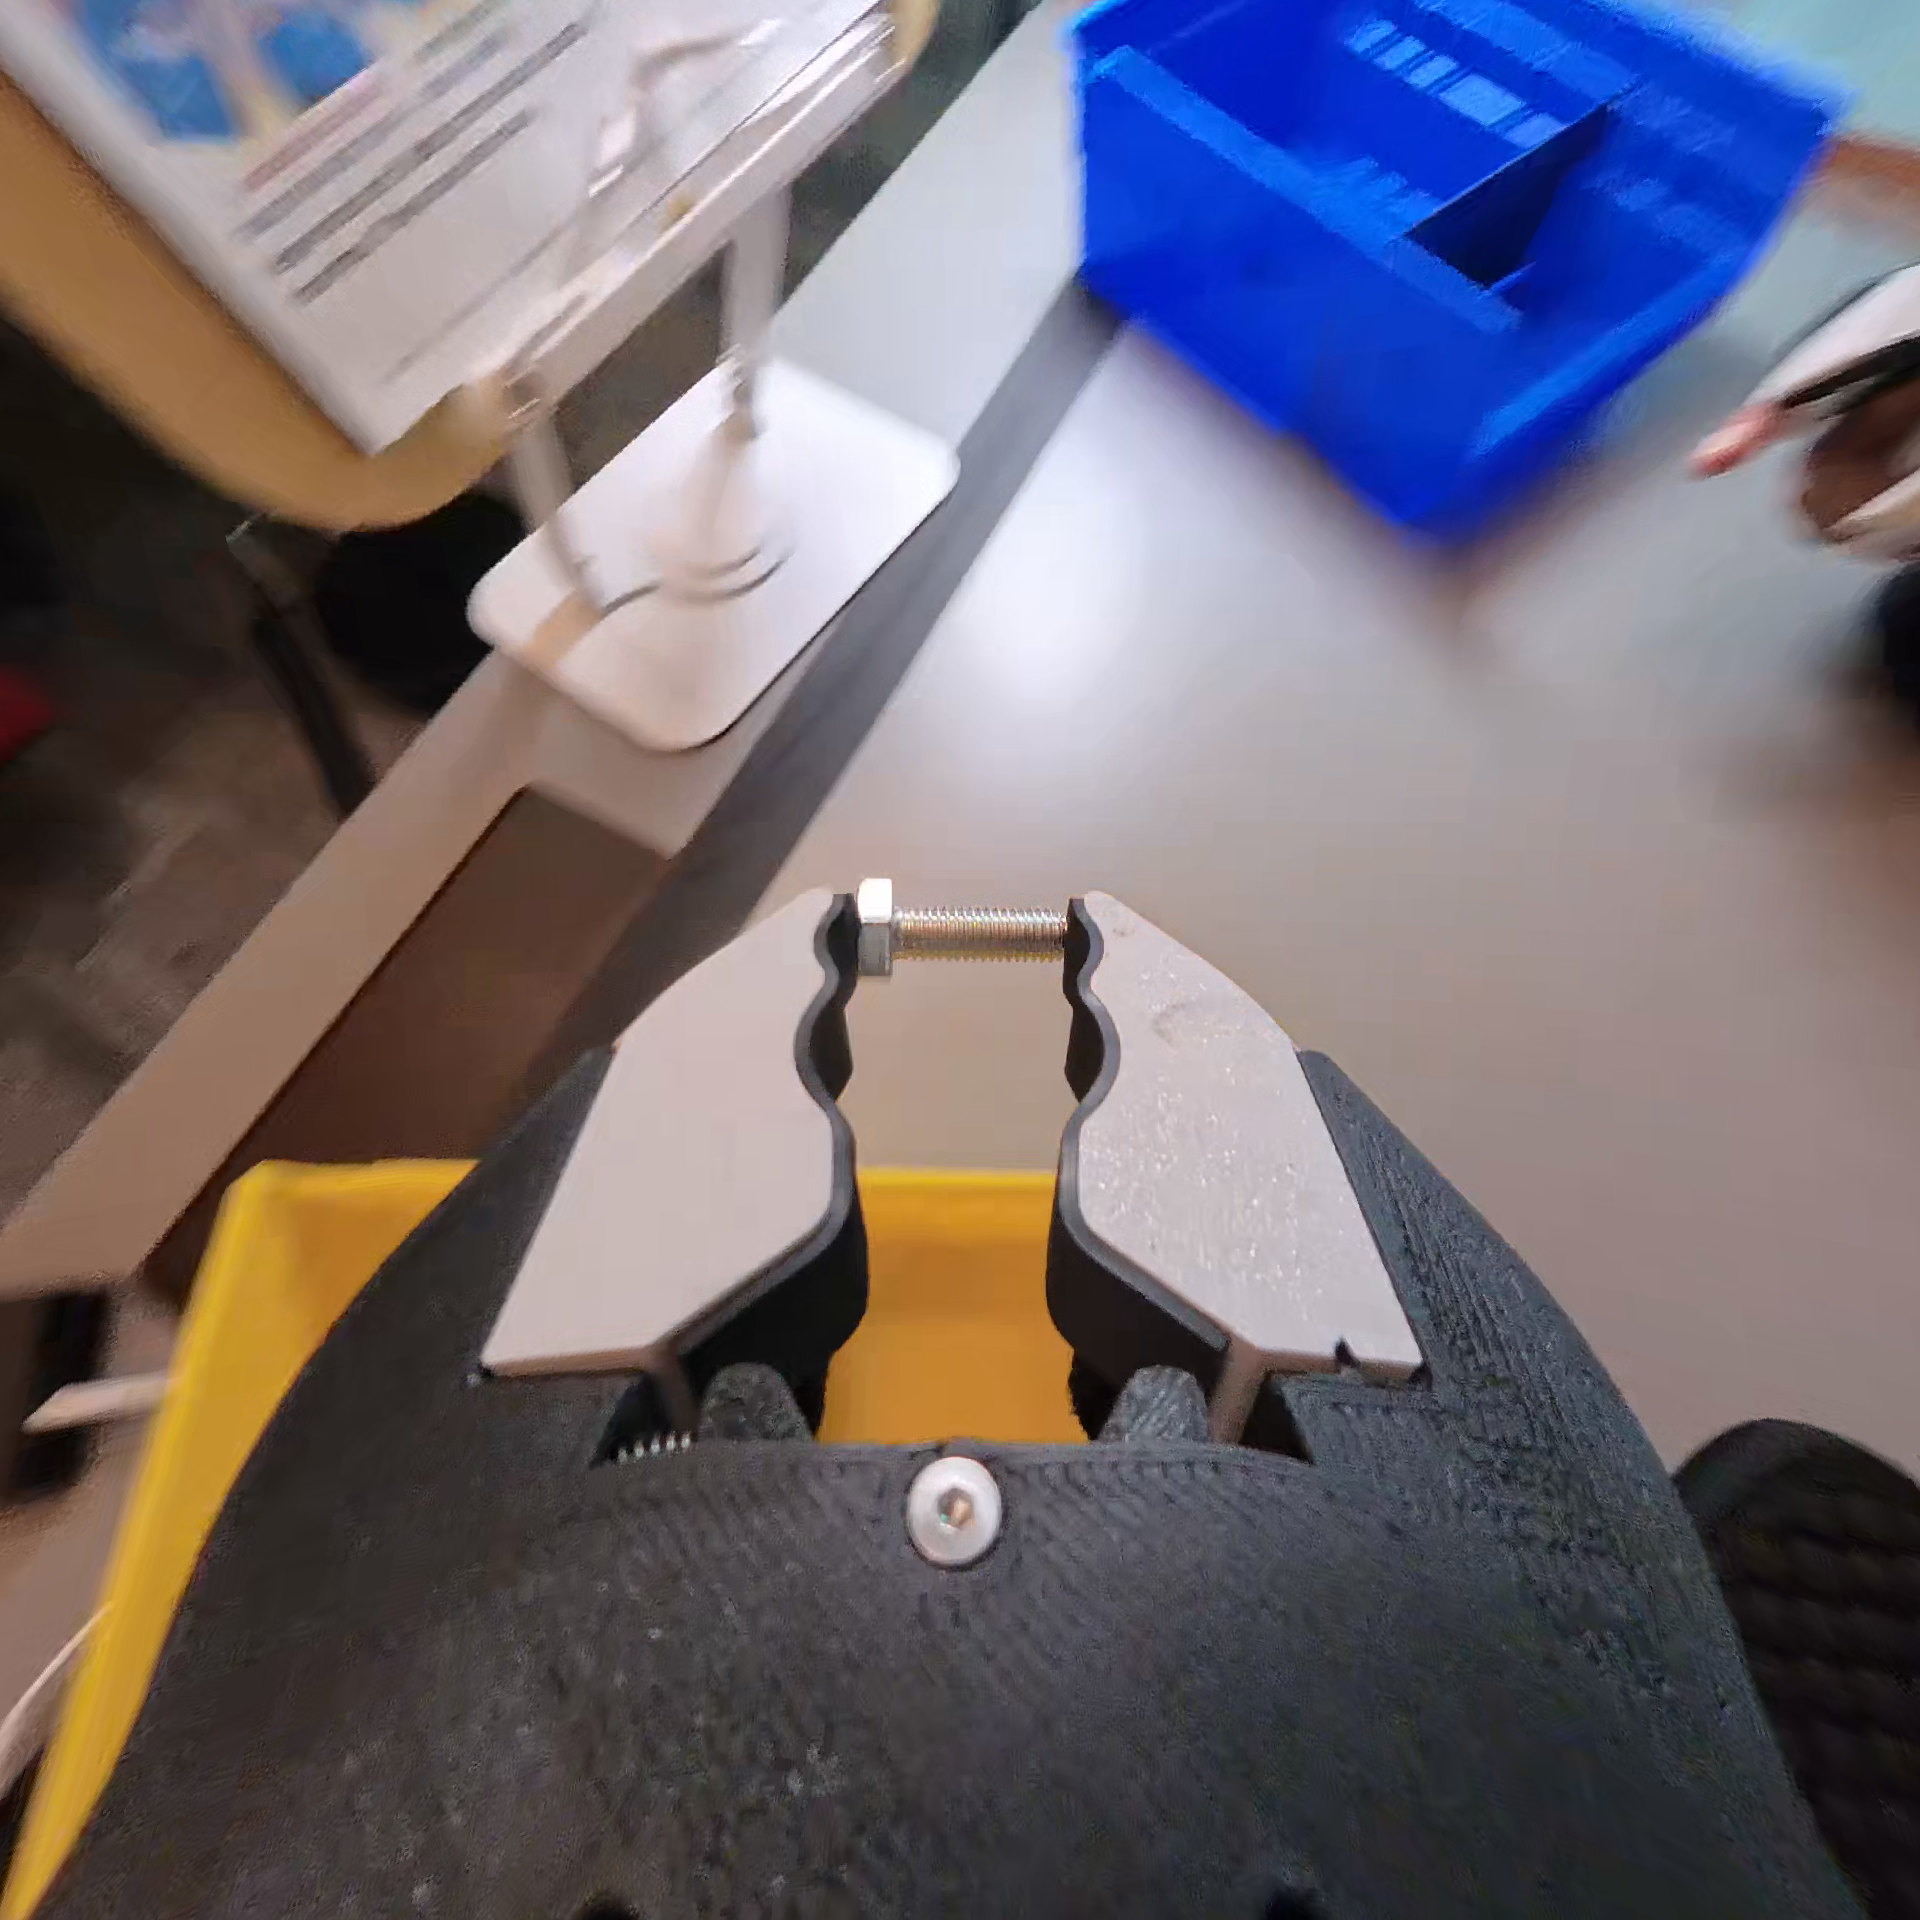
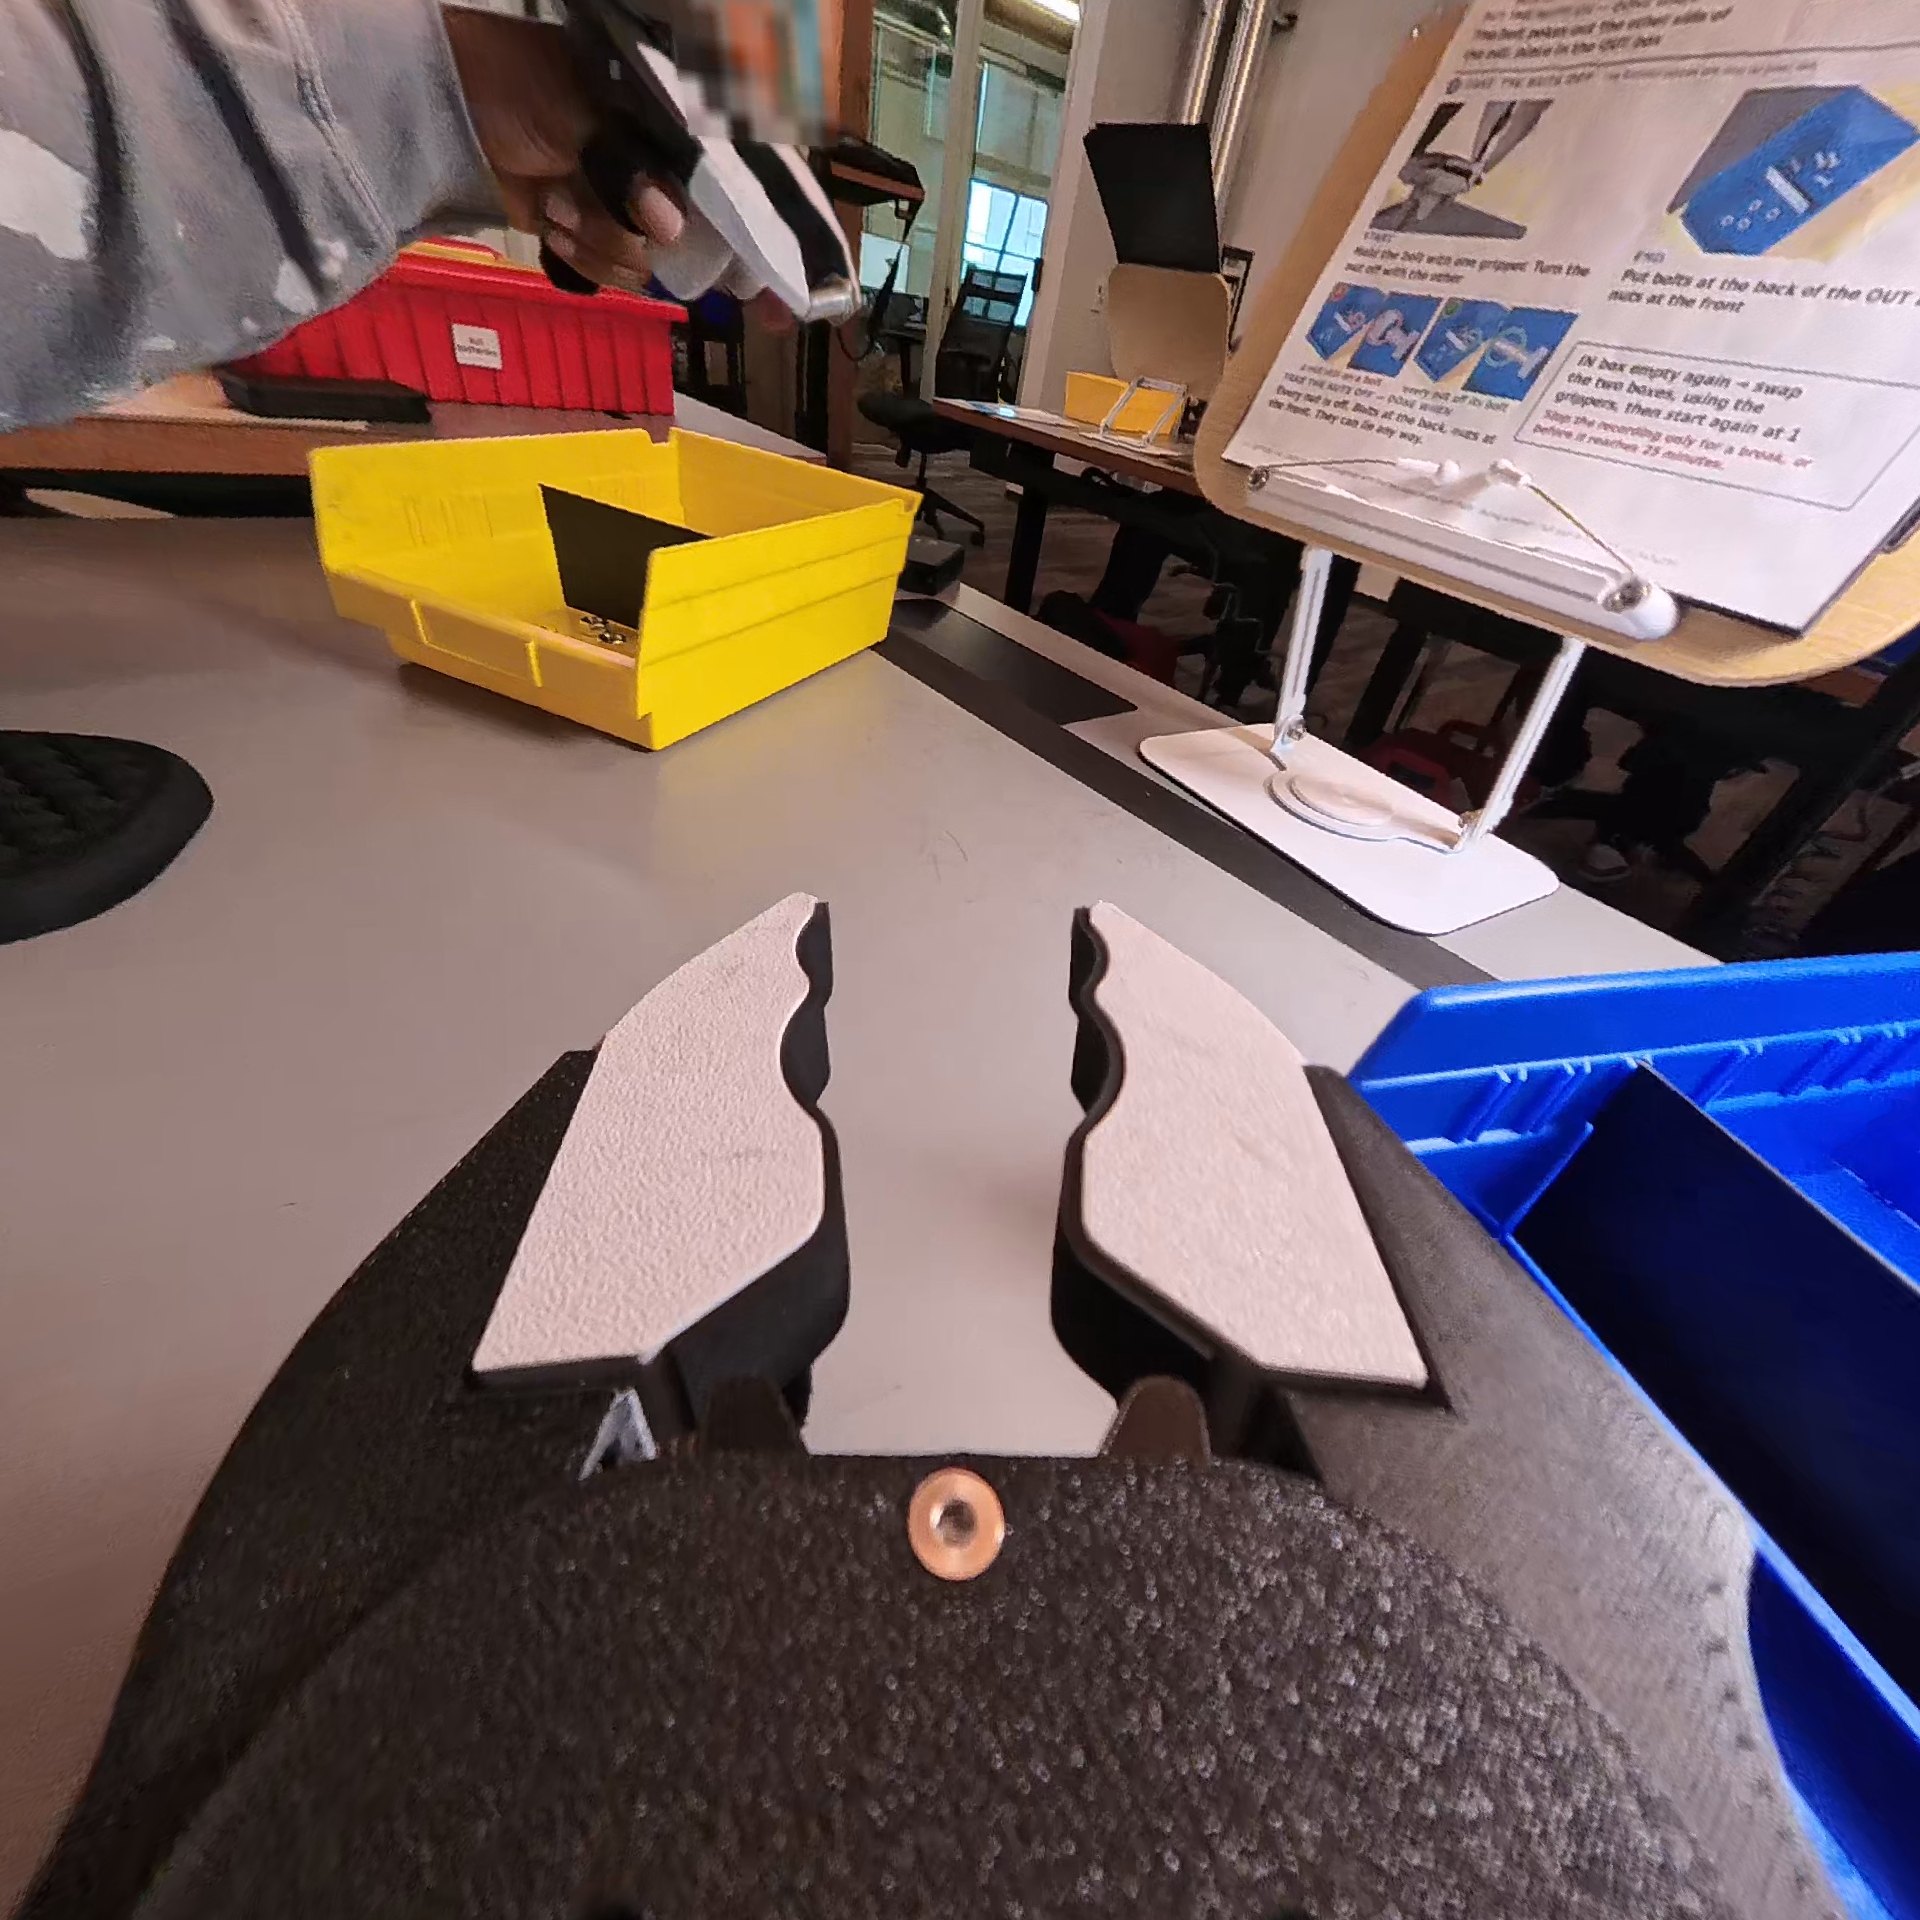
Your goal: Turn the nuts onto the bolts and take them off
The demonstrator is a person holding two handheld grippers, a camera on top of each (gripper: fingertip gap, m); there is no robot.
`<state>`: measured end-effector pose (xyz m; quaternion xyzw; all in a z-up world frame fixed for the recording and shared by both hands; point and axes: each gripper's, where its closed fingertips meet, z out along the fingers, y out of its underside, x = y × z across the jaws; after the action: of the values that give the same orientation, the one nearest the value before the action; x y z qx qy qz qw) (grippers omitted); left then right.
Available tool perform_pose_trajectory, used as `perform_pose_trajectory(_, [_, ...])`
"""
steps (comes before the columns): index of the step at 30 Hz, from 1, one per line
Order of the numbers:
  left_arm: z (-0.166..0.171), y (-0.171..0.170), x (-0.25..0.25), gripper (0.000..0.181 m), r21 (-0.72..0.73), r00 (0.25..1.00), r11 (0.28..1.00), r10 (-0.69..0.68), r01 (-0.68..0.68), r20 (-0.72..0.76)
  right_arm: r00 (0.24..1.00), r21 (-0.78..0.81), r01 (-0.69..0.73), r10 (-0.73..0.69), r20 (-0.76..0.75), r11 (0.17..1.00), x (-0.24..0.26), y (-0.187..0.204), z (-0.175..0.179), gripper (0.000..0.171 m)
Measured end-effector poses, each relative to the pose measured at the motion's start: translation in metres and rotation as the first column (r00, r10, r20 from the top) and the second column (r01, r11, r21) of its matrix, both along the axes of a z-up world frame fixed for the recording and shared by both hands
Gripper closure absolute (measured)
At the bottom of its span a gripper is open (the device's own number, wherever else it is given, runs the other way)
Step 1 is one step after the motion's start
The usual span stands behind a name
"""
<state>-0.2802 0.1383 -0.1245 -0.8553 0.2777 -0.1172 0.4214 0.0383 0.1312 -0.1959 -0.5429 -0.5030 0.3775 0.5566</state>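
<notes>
The left gripper (image 1: 961,935) pinches a small, stiff steel bolt (image 1: 961,932) end to end; its slick threads suit gripping the hex head. The right gripper (image 2: 951,961) hangs open and empty.

Blue bin (image 1: 1455,239) and document stand (image 1: 665,540) smear with blur — small hardware in yellow bin (image 2: 597,627) unidentifiable.

A grey desk (image 2: 520,935) carries the items. A yellow bin (image 2: 623,582) with a black divider stands at the far left. A blue bin (image 2: 1662,1091) sits at the near right. A white document stand (image 2: 1351,821) holding a printed instruction sheet (image 2: 1558,260) occupies the far right edge. A red bin (image 2: 499,332) rests on another surface beyond. A black mesh pad (image 2: 73,821) lies at the left.
</notes>
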Motion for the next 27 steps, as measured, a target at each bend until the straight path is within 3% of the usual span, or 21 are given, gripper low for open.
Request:
perform_pose_trajectory(5, [-0.005, -0.031, 0.118, 0.142, 0.064, 0.938, 0.969, -0.246, 0.237, 0.245, 0.999, 0.149, -0.03, 0.027, 0.023, 0.988, -0.007, -0.016, -0.001, 0.129])
perform_pose_trajectory(10, [-0.025, -0.065, 0.212, 0.142, 0.07, 0.75, 0.915, -0.367, 0.396, 0.55, 0.997, 0.302, -0.073, 0.057, 0.061, 0.95, -0.016, -0.035, -0.006, 0.13])
perform_pose_trajectory(14, [-0.043, -0.085, 0.259, 0.142, 0.026, 0.568, 0.879, -0.331, 0.477, 0.753, 0.992, 0.394, -0.119, 0.095, 0.082, 0.911, -0.026, -0.057, -0.008, 0.131])
perform_pose_trajectory(17, [-0.054, -0.093, 0.279, 0.142, -0.022, 0.473, 0.858, -0.262, 0.514, 0.841, 0.988, 0.431, -0.154, 0.128, 0.089, 0.889, -0.035, -0.074, -0.01, 0.133])
perform_pose_trajectory(21, [-0.07, -0.097, 0.29, 0.142, -0.095, 0.43, 0.84, -0.173, 0.534, 0.886, 0.985, 0.466, -0.172, 0.151, 0.081, 0.868, -0.042, -0.089, -0.01, 0.134])
perform_pose_trajectory(27, [-0.087, -0.095, 0.292, 0.142, -0.156, 0.419, 0.83, -0.101, 0.536, 0.902, 0.983, 0.486, -0.186, 0.161, 0.093, 0.854, -0.045, -0.095, -0.013, 0.149])
